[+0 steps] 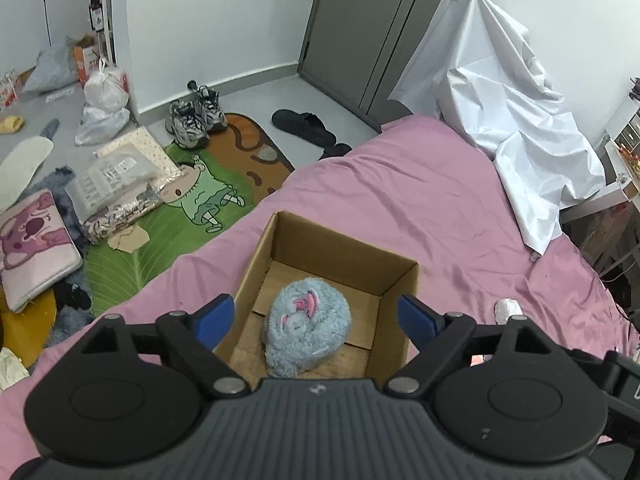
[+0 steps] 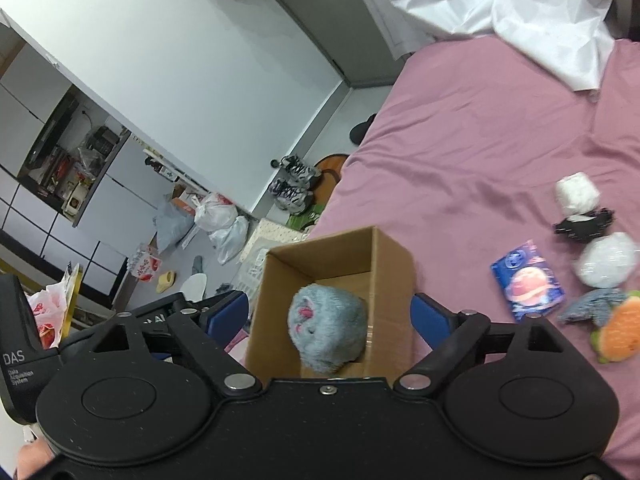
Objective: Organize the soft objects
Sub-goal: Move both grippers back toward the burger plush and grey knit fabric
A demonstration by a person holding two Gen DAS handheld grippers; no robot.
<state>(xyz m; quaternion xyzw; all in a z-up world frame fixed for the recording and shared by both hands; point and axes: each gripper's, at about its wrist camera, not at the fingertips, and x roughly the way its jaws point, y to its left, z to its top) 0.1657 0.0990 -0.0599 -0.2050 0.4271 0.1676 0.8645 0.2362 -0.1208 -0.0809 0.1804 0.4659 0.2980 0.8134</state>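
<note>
Both claws, left claw point(image 1: 316, 318) and right claw point(image 2: 330, 316), tilt downward over the cardboard box point(image 1: 348, 248), jaws spread wide and empty. The grey plush toy point(image 1: 308, 326) lies inside the box, on the pink bed point(image 1: 420, 192).

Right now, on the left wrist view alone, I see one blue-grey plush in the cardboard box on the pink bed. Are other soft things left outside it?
Observer: Yes. The right wrist view shows a burger plush lying on the bed, right of the box.
Operator: Anything else near it?
Observer: Two white fluffy balls, with a black furry item between them.
Operator: Is the right tool holding any of them?
Observer: No. The right tool is open and empty, pointing at the box.
</note>
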